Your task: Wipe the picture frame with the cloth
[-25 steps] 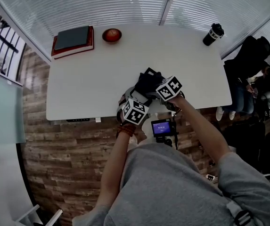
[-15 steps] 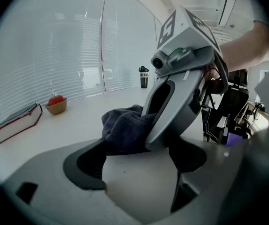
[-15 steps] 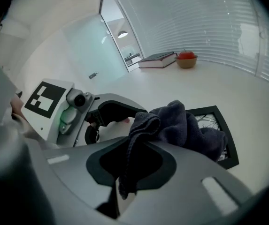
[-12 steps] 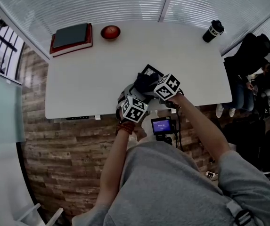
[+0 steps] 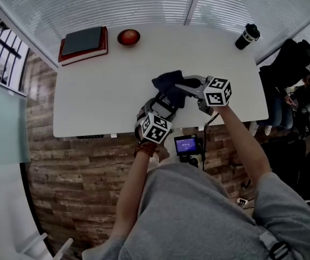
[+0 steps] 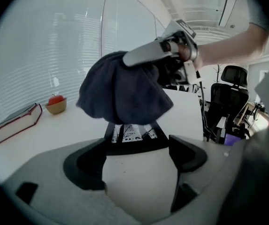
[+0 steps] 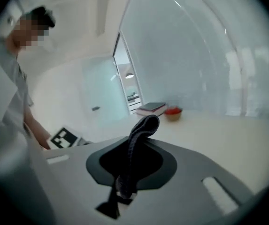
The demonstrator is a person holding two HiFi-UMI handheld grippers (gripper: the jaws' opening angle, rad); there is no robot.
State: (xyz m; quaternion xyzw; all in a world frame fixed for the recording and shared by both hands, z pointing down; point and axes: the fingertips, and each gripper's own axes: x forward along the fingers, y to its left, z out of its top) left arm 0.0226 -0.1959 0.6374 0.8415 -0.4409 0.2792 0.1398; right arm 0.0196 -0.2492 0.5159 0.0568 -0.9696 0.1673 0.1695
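My left gripper (image 5: 163,111) is shut on the lower edge of a black picture frame (image 5: 169,101), holding it above the white table (image 5: 90,91) near its front edge. In the left gripper view the frame (image 6: 132,136) stands between the jaws, its top hidden by a dark cloth (image 6: 122,95). The cloth (image 5: 167,82) hangs from my right gripper (image 5: 182,84), which is shut on it and comes in from the right, at the frame's far side. A fold of the cloth (image 7: 138,139) sticks up between the right jaws.
At the table's back left lies a stack of books (image 5: 83,44), and beside it a bowl with an apple (image 5: 128,37). A dark cup (image 5: 247,37) stands at the back right corner. A person (image 5: 287,75) sits beyond the table's right end.
My right gripper has swung out to the right and the cloth has slid from over the frame's middle toward its far top edge. The left gripper still holds the frame in place.
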